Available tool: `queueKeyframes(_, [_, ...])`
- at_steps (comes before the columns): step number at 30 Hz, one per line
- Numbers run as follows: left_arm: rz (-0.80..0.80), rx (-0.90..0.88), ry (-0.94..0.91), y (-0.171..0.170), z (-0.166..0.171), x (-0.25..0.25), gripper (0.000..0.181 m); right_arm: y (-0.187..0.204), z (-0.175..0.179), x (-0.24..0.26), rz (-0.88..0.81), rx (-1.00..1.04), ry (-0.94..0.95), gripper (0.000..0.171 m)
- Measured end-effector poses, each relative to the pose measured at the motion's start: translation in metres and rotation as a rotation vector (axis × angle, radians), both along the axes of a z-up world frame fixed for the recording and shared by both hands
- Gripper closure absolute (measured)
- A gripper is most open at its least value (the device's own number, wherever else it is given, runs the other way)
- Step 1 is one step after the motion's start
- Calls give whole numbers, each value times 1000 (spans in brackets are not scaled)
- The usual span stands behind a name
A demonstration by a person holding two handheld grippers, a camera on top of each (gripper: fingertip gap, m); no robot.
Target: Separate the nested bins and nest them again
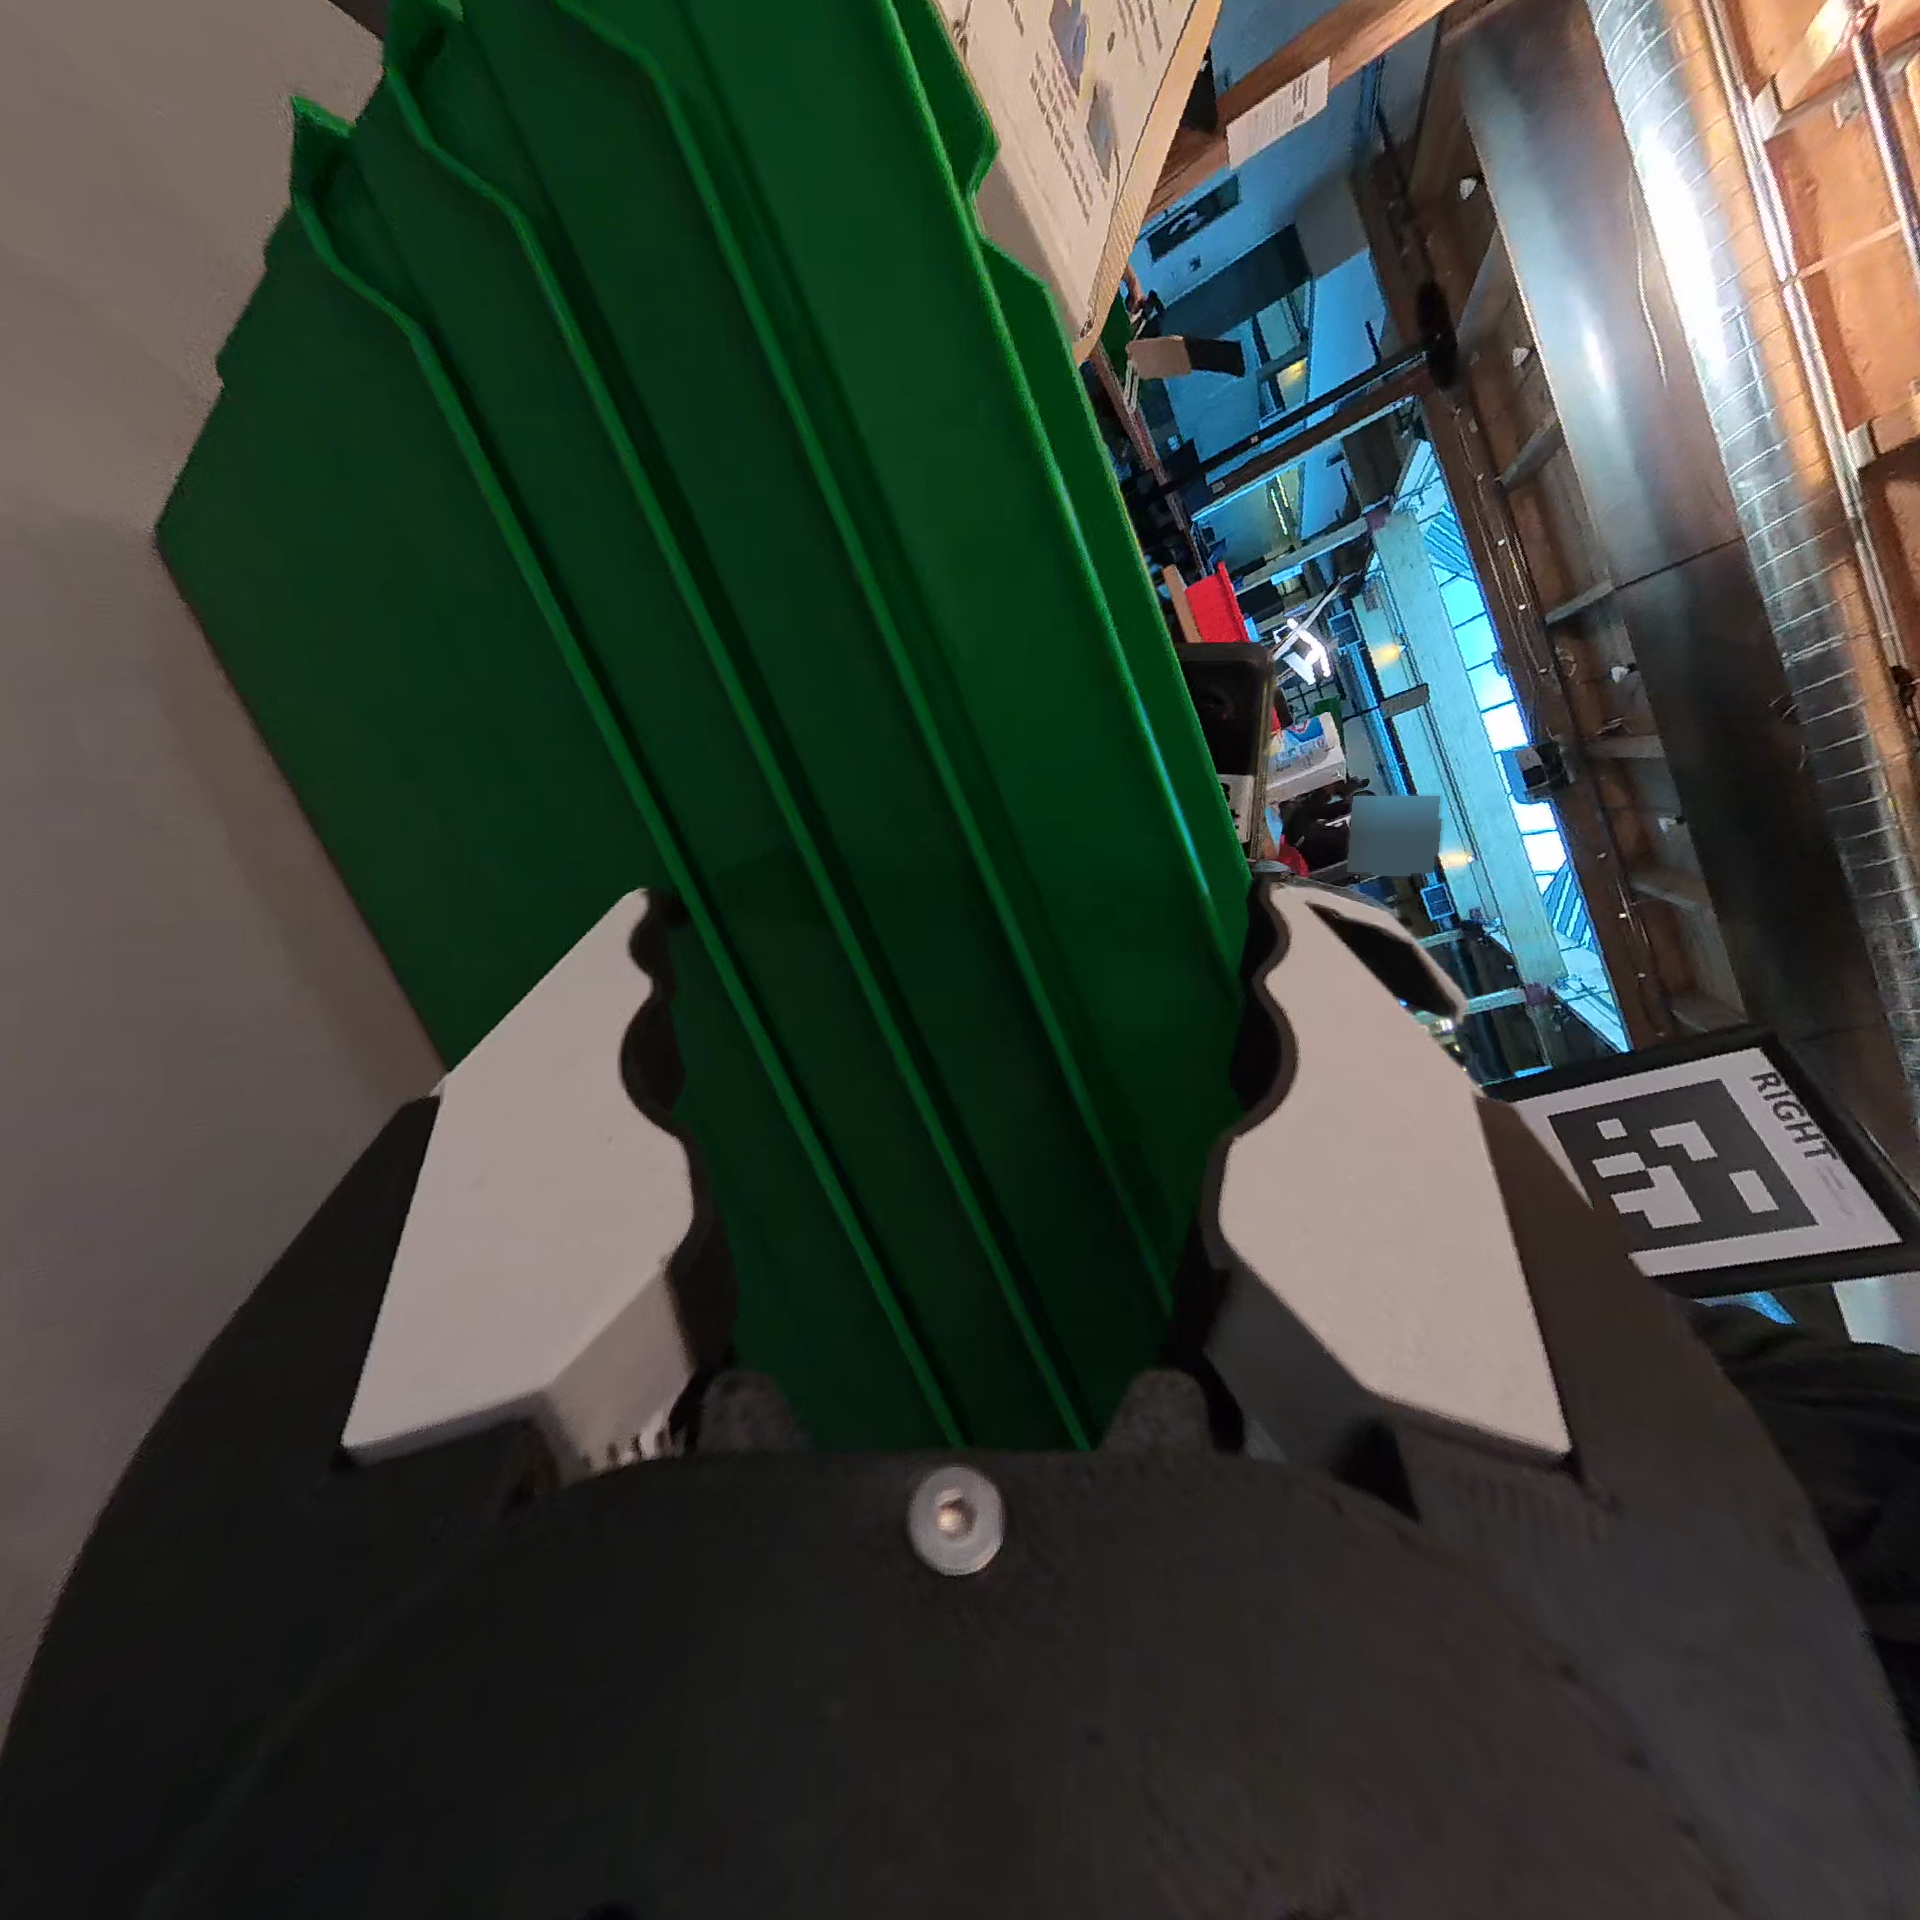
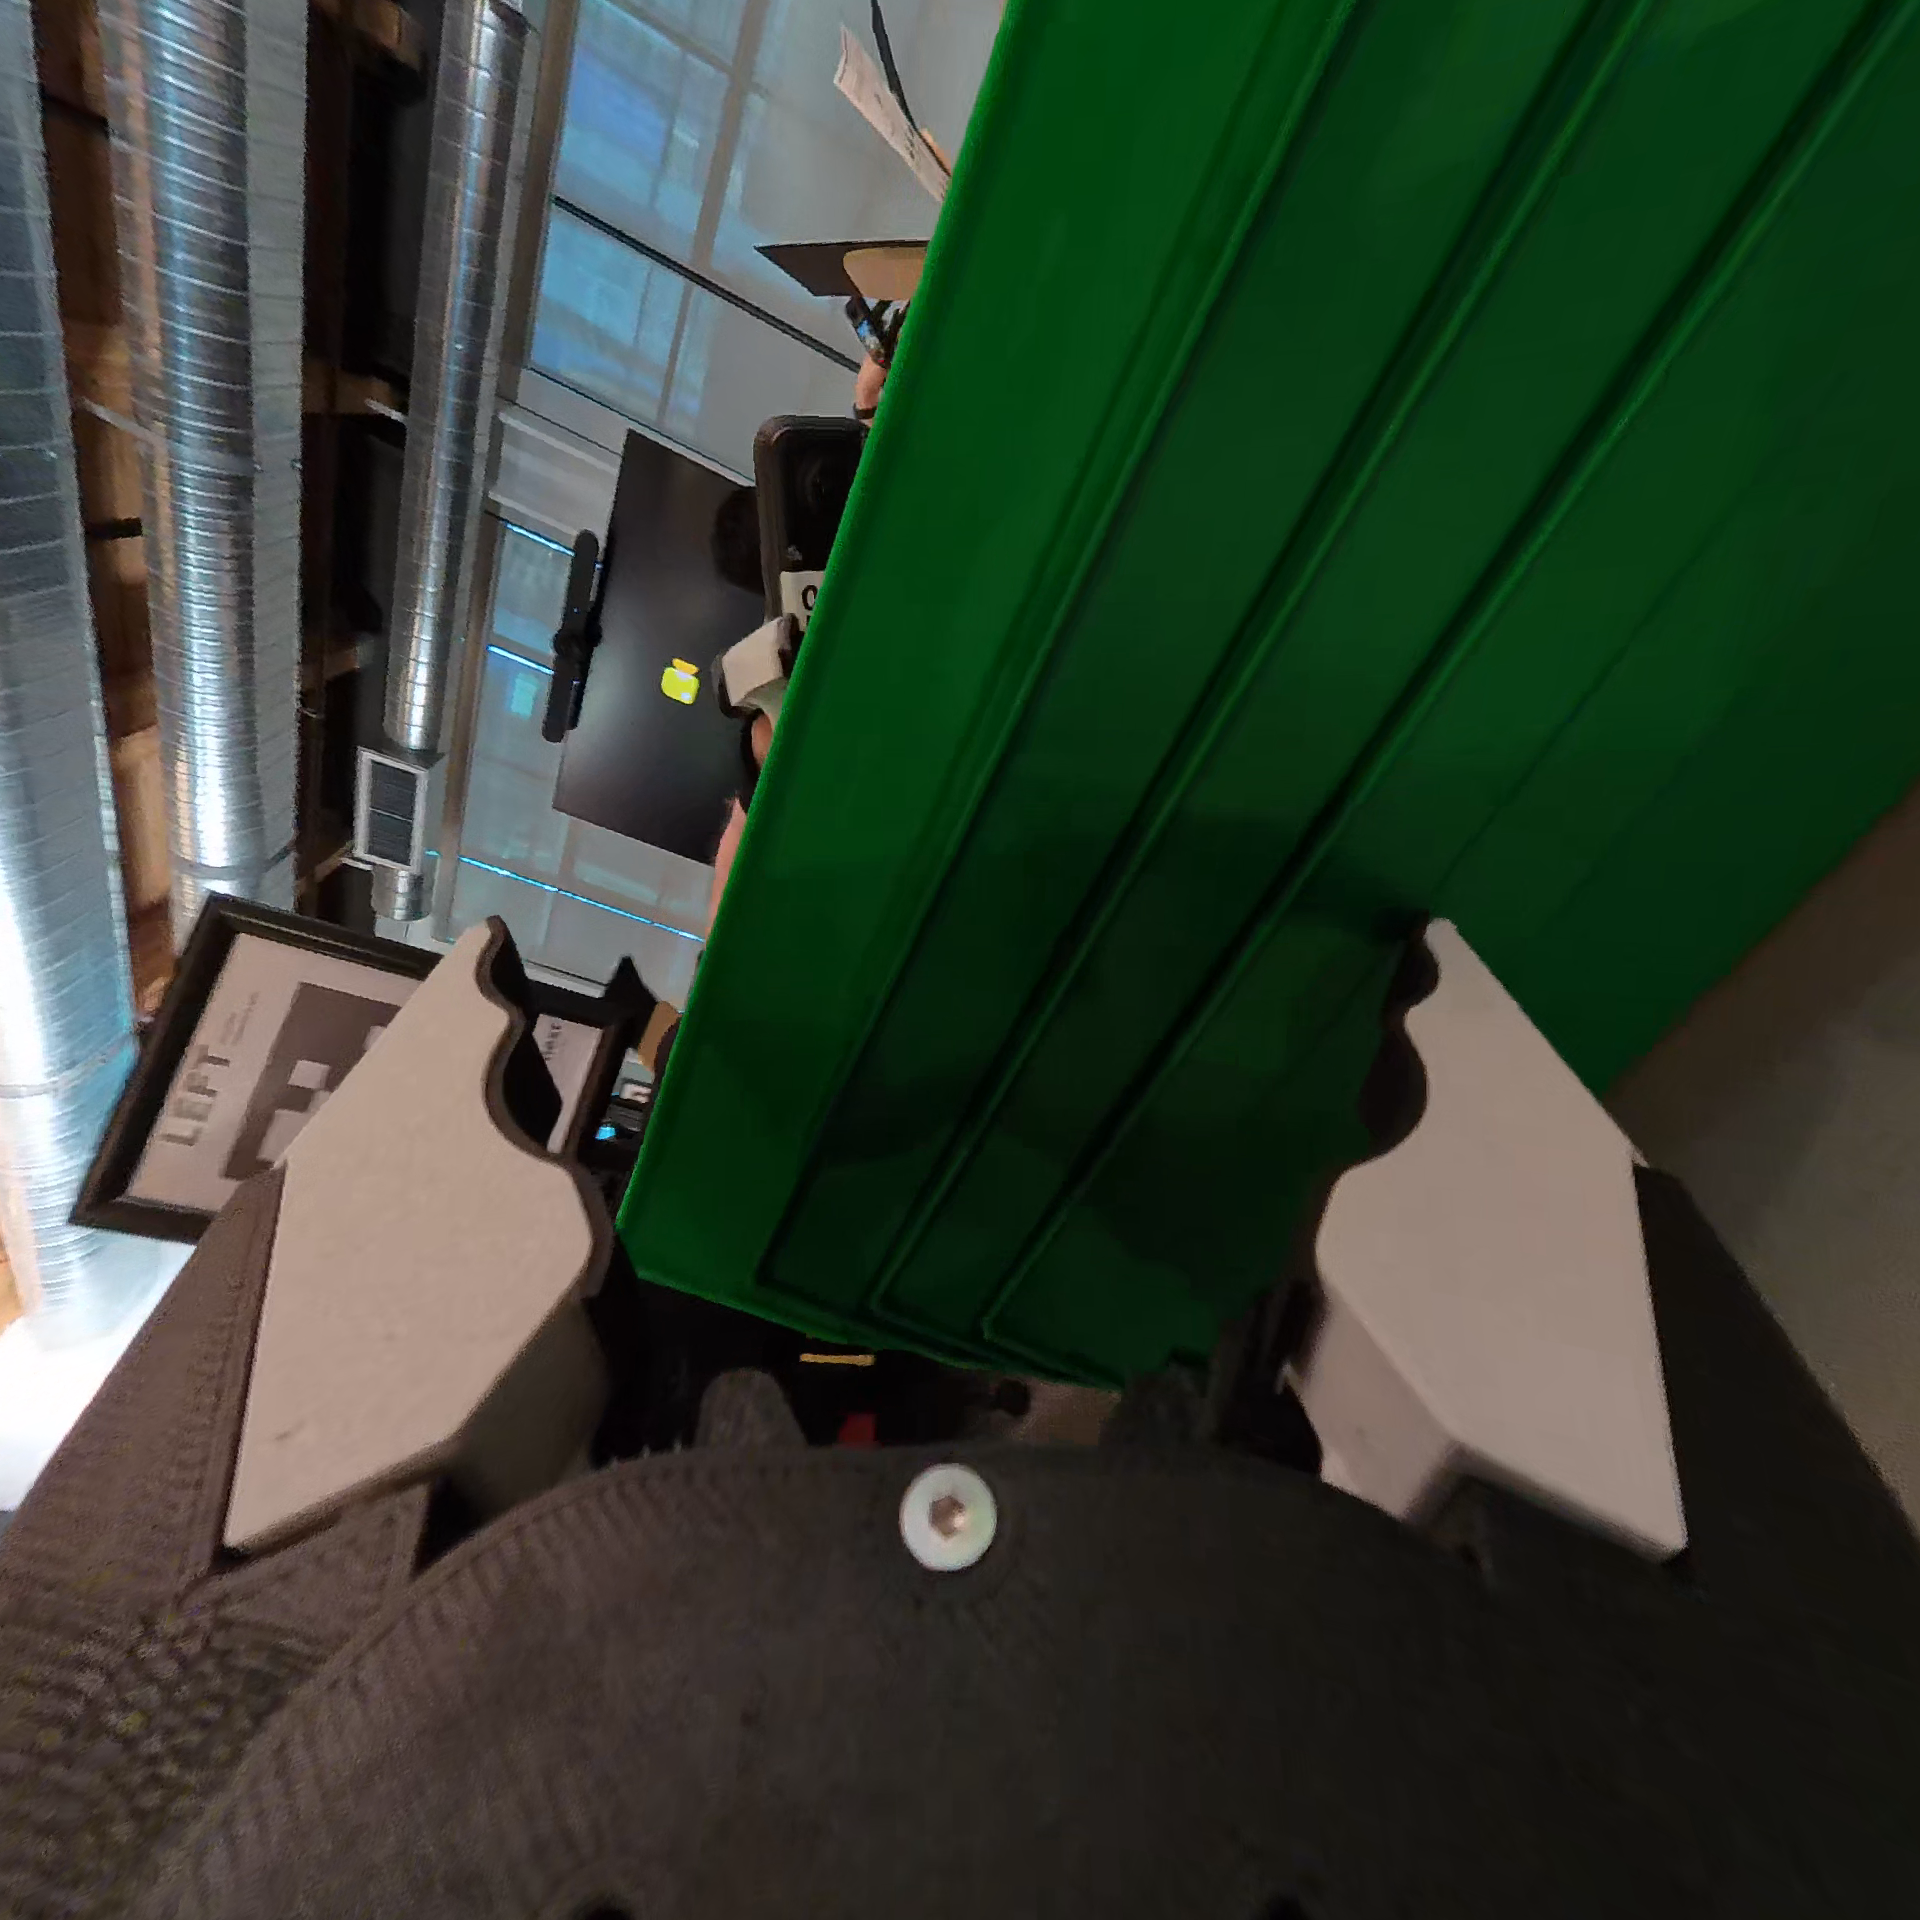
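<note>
A stack of nested green bins (image 1: pixel 727 520) stands on a grey table (image 1: pixel 104 727), with three stacked rims showing as parallel ridges. My left gripper (image 1: pixel 956 904) is turned on its side at one end of the stack. Both of its fingers press against the stacked rims, one under the lowest rim and one over the top. My right gripper (image 2: pixel 961 935) is at the other end of the bins (image 2: pixel 1351 520). Its jaws straddle the rims, one finger against the green wall, the other with a visible gap. Each gripper shows small in the other's view, behind the bins.
The grey table also shows in the right wrist view (image 2: pixel 1766 1143). A framed black-and-white marker card stands close to each gripper (image 1: pixel 1704 1164) (image 2: pixel 260 1060). A cardboard box (image 1: pixel 1091 104) lies beyond the bins. Silver ducts (image 2: pixel 208 416) and a dark screen (image 2: pixel 665 665) are far behind.
</note>
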State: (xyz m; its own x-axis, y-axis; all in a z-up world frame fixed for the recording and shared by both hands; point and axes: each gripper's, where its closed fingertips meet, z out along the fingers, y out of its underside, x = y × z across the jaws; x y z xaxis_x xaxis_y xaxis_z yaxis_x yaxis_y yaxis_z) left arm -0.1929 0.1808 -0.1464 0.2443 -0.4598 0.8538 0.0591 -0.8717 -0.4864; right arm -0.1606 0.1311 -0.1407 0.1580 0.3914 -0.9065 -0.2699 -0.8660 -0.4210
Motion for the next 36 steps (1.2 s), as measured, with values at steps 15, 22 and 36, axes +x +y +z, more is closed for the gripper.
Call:
queueKeyframes(15, [87, 295, 720, -27, 39, 38, 23, -68, 7, 95, 14, 139, -148, 30])
queueKeyframes(22, [28, 228, 1050, -26, -8, 22, 38, -81, -11, 126, -11, 125, -182, 31])
queueKeyframes(36, [13, 156, 1042, -4, 3, 12, 57, -86, -26, 129, 23, 115, -208, 36])
